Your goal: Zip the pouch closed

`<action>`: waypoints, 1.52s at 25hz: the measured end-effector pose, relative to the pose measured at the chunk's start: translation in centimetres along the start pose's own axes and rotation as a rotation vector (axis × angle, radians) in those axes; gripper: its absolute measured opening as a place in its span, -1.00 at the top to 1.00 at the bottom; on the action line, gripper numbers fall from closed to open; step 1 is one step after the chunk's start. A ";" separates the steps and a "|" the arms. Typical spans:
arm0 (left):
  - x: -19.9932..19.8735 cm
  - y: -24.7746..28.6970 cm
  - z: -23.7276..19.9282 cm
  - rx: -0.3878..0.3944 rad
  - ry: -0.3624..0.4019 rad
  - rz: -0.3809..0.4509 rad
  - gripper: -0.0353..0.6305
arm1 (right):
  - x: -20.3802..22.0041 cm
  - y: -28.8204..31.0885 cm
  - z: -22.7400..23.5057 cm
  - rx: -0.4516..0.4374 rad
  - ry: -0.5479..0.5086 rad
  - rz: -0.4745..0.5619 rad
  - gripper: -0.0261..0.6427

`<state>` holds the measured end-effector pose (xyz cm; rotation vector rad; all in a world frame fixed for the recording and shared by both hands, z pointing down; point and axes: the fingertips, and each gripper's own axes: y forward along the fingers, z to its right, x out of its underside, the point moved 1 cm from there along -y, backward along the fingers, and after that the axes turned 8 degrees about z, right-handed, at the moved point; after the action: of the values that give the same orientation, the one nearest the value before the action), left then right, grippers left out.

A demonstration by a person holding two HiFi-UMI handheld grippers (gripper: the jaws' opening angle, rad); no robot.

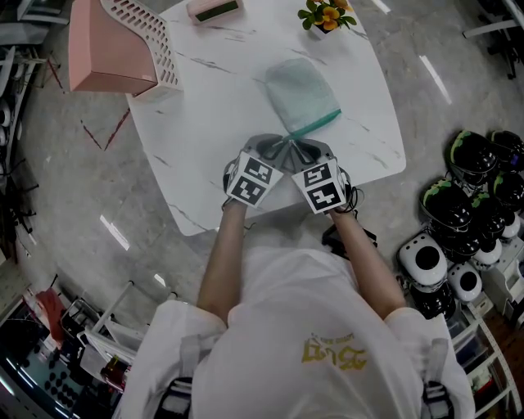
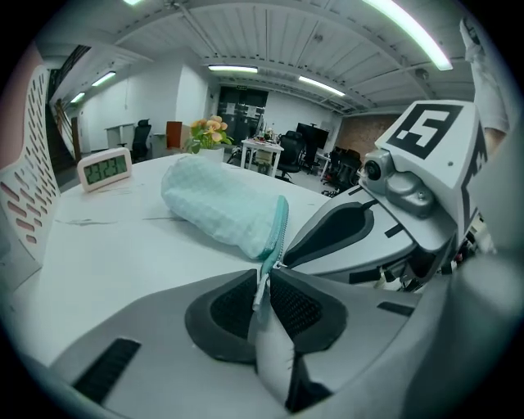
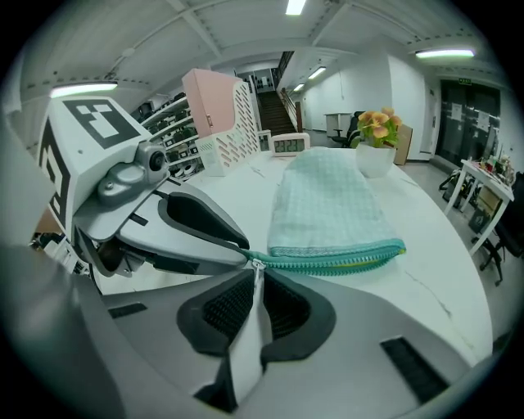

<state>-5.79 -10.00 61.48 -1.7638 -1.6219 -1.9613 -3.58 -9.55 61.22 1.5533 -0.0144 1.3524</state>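
A pale mint pouch [image 1: 301,92] with a teal zipper [image 3: 336,262] lies on the white marble table [image 1: 205,114]. Both grippers meet at the zipper's near end, at the pouch's left corner. My left gripper [image 1: 281,152] is shut on the thin end of the zipper strip [image 2: 262,286], which stands between its pads. My right gripper [image 1: 300,152] is shut on the zipper pull [image 3: 255,282], with the silver slider [image 3: 256,263] right at its fingertips. The rest of the zipper runs away to the right in the right gripper view, with a little yellow showing between its teeth.
A pink perforated box [image 1: 115,41] stands at the table's far left. A small digital clock [image 1: 214,10] and a flower pot [image 1: 327,16] sit along the far edge. The table's near edge [image 1: 213,227] is just behind the grippers. Several helmets [image 1: 467,204] lie on the floor at the right.
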 end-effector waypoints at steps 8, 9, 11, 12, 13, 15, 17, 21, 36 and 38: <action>0.2 0.2 -0.2 -0.014 0.016 -0.009 0.76 | 0.0 0.3 -0.1 0.016 -0.046 -0.003 0.87; 0.2 0.2 -0.2 -0.016 0.014 -0.009 0.76 | 0.0 0.3 -0.1 0.017 -0.047 -0.004 0.87; 0.2 0.2 -0.1 -0.019 0.012 -0.008 0.76 | 0.0 0.3 -0.1 0.015 -0.043 -0.006 0.87; 0.2 0.1 -0.1 -0.020 0.014 -0.007 0.76 | -0.1 0.2 -0.1 0.014 -0.036 -0.006 0.87; 0.2 0.1 -0.2 -0.021 0.015 -0.005 0.77 | -0.2 0.1 -0.1 0.013 -0.025 -0.006 0.87; 0.2 0.1 -0.2 -0.021 0.015 -0.001 0.77 | -0.3 0.0 0.0 0.014 -0.007 -0.005 0.87; 0.2 0.1 -0.1 -0.019 0.010 0.002 0.77 | -0.4 -0.2 0.0 0.016 -0.008 -0.004 0.87; -0.2 -0.2 0.0 -0.008 -0.011 0.014 0.78 | -0.5 -0.5 0.0 0.019 -0.024 -0.002 0.87; -0.4 -0.9 0.4 -0.006 -0.030 0.039 0.78 | -0.7 -1.1 -0.1 0.034 -0.046 0.019 0.87; -0.6 -1.1 0.5 -0.008 -0.025 0.044 0.78 | -0.9 -1.2 -0.2 0.035 -0.050 0.026 0.87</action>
<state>-5.95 -9.54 60.25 -1.8183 -1.5699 -1.9375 -3.37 -9.37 59.76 1.6211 -0.0423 1.3401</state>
